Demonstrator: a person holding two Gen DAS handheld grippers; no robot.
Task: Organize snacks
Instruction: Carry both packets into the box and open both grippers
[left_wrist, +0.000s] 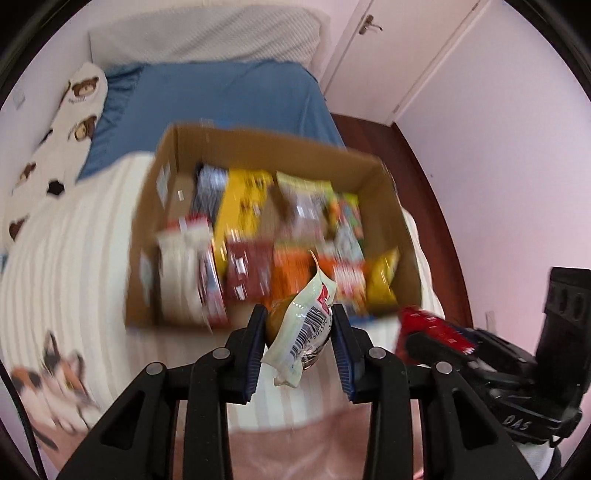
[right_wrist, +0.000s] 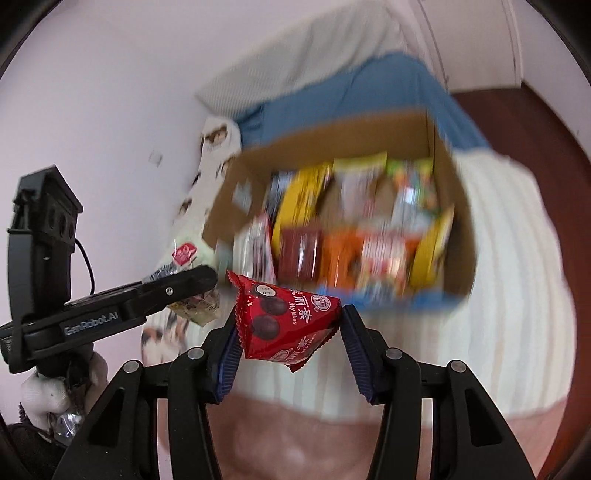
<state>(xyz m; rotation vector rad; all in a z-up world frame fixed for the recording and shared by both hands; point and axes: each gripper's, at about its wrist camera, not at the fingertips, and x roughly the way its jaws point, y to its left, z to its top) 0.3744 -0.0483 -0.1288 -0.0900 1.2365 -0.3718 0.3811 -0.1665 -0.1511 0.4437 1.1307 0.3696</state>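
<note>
My left gripper (left_wrist: 300, 325) is shut on a pale green snack packet (left_wrist: 304, 325) with a barcode, held just in front of the near wall of a cardboard box (left_wrist: 258, 147). The box holds several upright snack packs. My right gripper (right_wrist: 290, 325) is shut on a red chocolate-ball packet (right_wrist: 288, 321), held in front of the same box (right_wrist: 332, 136). The left gripper (right_wrist: 184, 286) with its pale packet (right_wrist: 188, 254) shows at the left of the right wrist view. The red packet (left_wrist: 432, 325) shows at the right of the left wrist view.
The box sits on a cream ribbed blanket (left_wrist: 74, 258) on a bed with a blue sheet (left_wrist: 221, 96). A bear-print pillow (left_wrist: 70, 125) lies along the left wall. A dark wooden floor (left_wrist: 424, 177) and white doors (left_wrist: 388, 55) are to the right.
</note>
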